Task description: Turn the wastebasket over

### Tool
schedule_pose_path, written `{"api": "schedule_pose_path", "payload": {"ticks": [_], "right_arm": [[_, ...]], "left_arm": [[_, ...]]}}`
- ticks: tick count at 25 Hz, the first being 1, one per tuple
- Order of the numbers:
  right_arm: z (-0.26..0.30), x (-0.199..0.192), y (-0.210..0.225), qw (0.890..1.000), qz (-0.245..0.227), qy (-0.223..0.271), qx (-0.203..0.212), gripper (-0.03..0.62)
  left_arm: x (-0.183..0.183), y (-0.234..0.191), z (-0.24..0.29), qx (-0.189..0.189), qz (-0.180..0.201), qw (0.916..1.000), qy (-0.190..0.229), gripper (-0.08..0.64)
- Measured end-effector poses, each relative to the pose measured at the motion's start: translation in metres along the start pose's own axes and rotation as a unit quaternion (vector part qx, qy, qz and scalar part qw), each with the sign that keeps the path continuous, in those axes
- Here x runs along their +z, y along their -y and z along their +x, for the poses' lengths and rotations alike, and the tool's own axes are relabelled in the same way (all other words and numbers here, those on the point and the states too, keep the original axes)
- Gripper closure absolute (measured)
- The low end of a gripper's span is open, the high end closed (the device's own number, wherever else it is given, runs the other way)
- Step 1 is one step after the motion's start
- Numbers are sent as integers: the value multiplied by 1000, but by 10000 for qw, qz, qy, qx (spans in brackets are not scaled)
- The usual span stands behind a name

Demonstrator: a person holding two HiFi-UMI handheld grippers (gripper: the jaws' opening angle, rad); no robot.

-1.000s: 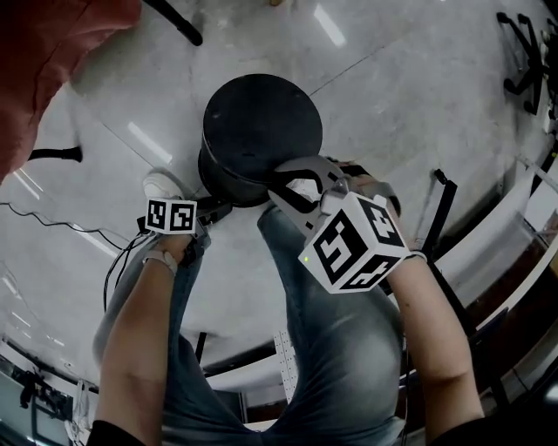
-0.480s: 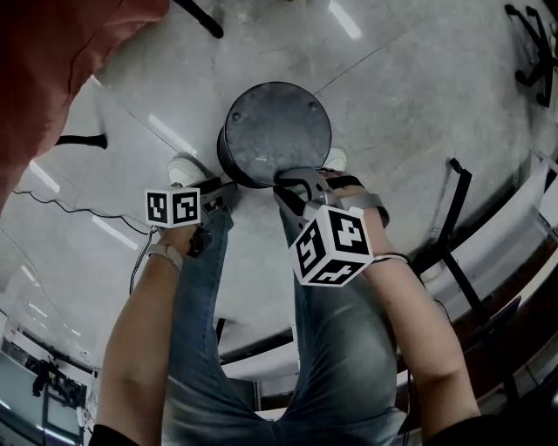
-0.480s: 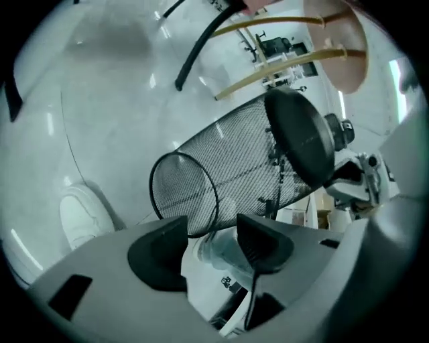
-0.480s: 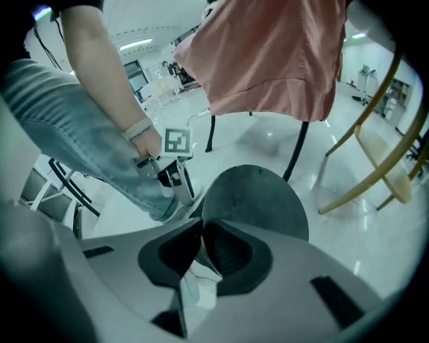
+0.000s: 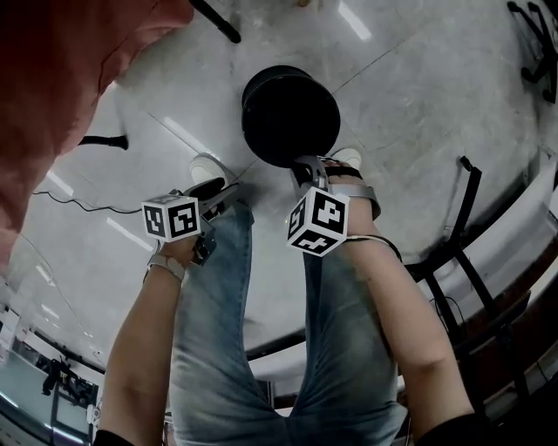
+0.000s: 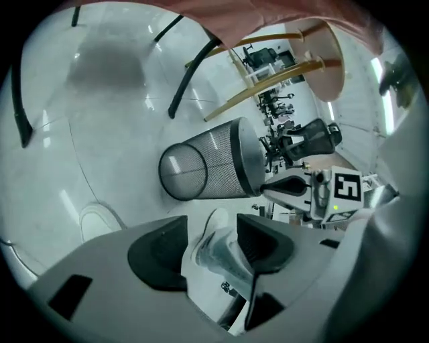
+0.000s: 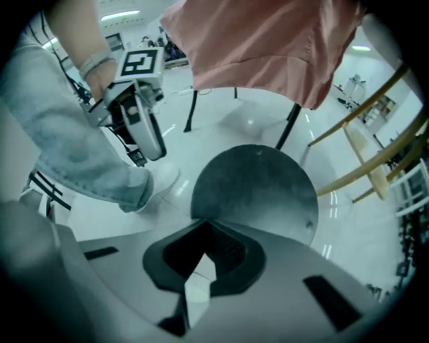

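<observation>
The black mesh wastebasket (image 5: 289, 113) stands on the floor between the person's shoes. In the left gripper view the wastebasket (image 6: 208, 167) has its narrow base on the floor and its wide banded rim up. My right gripper (image 5: 305, 165) points steeply down at the near rim; its jaws have just been closing and are shut. In the right gripper view the tips (image 7: 204, 224) meet at the edge of the basket's round grey bottom (image 7: 258, 194), with nothing visible between them. My left gripper (image 5: 209, 190) hangs open, clear of the basket, above a white shoe (image 6: 216, 236).
A red cloth-covered table (image 5: 70, 78) fills the upper left, with dark legs (image 5: 218, 22) near the basket. A cable (image 5: 61, 205) runs over the floor at left. A chair base (image 5: 532, 52) and a black frame (image 5: 462, 226) stand at right. Wooden legs (image 6: 268, 80) rise beyond the basket.
The basket's face went from grey to black and shifted up the view. My right gripper sank toward the near rim. My left gripper rose and drew back from the basket's side.
</observation>
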State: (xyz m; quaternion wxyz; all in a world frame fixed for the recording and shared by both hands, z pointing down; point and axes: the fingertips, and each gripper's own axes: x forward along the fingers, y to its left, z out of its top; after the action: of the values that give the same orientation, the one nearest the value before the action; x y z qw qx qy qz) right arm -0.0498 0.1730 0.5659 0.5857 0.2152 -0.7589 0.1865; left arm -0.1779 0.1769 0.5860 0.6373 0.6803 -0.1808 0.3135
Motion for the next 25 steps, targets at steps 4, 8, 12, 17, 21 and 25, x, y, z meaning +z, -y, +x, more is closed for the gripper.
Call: {"api": "schedule_pose_path", "payload": {"ticks": [4, 8, 12, 17, 21, 25], "right_arm": [[6, 1, 31, 10000, 83, -20, 47, 581], [5, 5, 56, 9998, 7, -64, -174, 581], [5, 8, 84, 9991, 201, -101, -364, 581], [2, 9, 107, 9980, 422, -116, -462, 581], [-18, 18, 116, 9959, 780, 127, -441, 583], [-56, 32, 118, 9901, 1234, 548, -390, 583]], "left_arm": [[0, -1, -2, -26, 2, 10000, -14, 330], [1, -1, -5, -27, -12, 10000, -39, 330], [12, 6, -5, -110, 70, 9999, -29, 330], [36, 32, -7, -297, 584, 9978, 7, 330], [60, 62, -11, -400, 1134, 9926, 152, 333], [86, 109, -26, -564, 1800, 9810, 457, 404]]}}
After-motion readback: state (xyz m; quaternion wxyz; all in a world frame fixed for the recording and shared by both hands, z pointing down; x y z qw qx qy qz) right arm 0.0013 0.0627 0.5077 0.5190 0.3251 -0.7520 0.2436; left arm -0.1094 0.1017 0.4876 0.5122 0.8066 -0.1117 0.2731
